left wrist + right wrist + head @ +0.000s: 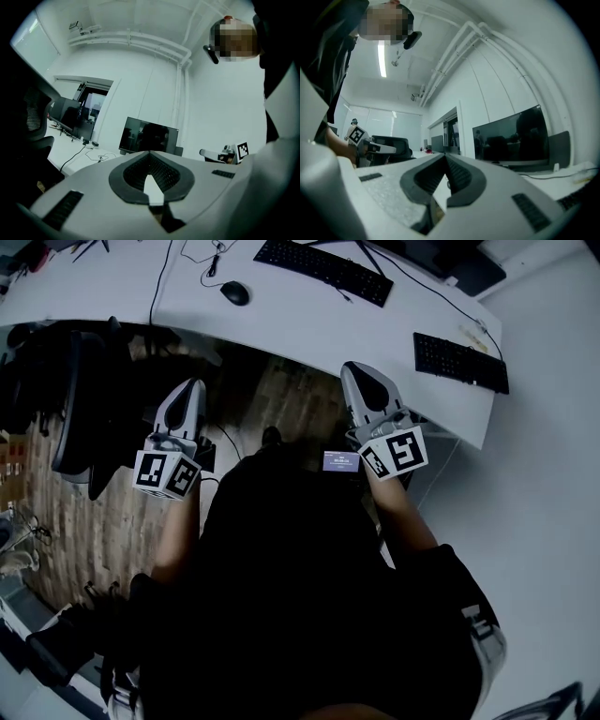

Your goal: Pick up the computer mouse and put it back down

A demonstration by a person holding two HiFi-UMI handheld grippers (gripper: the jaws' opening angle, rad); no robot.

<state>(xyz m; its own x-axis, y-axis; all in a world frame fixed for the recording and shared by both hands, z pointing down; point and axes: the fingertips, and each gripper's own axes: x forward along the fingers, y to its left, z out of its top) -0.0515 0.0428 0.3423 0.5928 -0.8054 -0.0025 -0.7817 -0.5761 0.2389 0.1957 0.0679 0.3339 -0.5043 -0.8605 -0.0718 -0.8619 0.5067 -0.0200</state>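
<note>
Head view: computer mouse (pixel 235 293) sits on the white desk (pixel 281 324), toward its far side, left of and just below the long black keyboard (pixel 323 268). Nothing touches it. A loose tangle of thin cable (pixel 211 263) lies just up-left of it, and a black cord (pixel 159 287) runs over the desk's near edge further left. A second, shorter keyboard (pixel 461 362) is at the desk's right end, well apart from the mouse.

Left gripper (pixel 194 385) is held short of the desk edge, over the wood floor (pixel 112 512), pointing toward the desk, well apart from the mouse. Left gripper view: left gripper (pixel 150 152) has its jaws pressed together, nothing between them; a dark monitor (pixel 149 136) stands beyond.

Right gripper (pixel 354 369) is also short of the desk edge, between the two keyboards as seen from above, and also well apart from the mouse. Right gripper view: right gripper (pixel 444 154) has its jaws pressed together and empty.

A black office chair (pixel 80 409) stands at far left under the desk edge.
</note>
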